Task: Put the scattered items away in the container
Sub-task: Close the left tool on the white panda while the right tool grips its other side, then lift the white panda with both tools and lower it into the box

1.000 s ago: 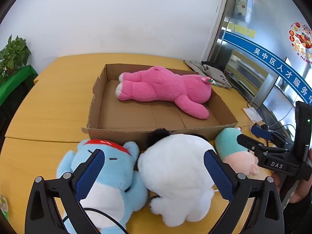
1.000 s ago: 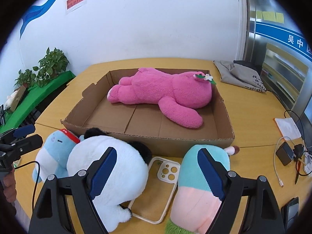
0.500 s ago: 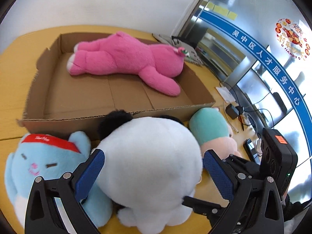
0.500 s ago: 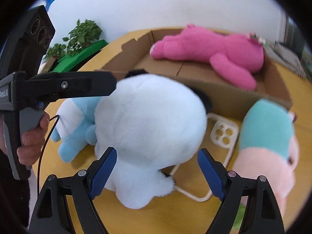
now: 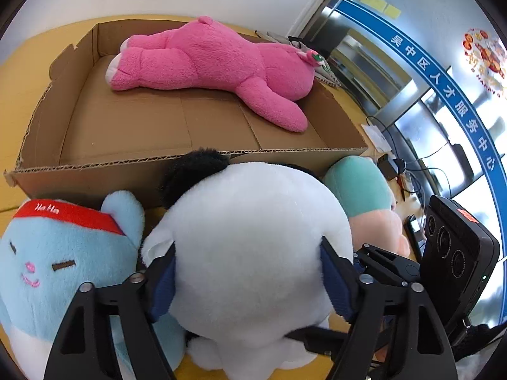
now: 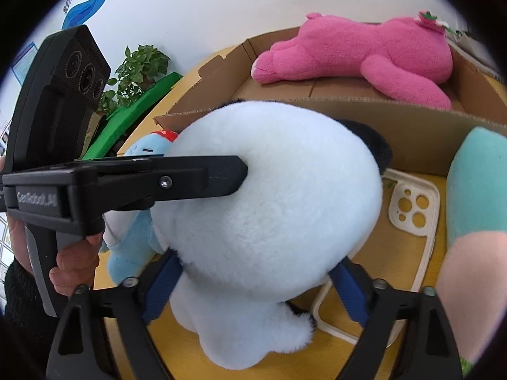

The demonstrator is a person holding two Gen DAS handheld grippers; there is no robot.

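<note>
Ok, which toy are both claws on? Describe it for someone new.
Find the cardboard box holding the pink plush. Against its near wall, between the blue plush and the teal-pink one, sits the white plush: round, black-eared.

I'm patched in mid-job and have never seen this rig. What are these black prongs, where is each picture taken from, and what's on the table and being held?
No robot here: a person holds a two-finger gripper in each hand, with a fisheye camera on each looking along its fingers. In the left view, the left gripper squeezes the white plush. In the right view, the right gripper squeezes it lower down. The pink plush lies inside the cardboard box. The blue plush, the teal-and-pink plush and a phone case are on the table.
</note>
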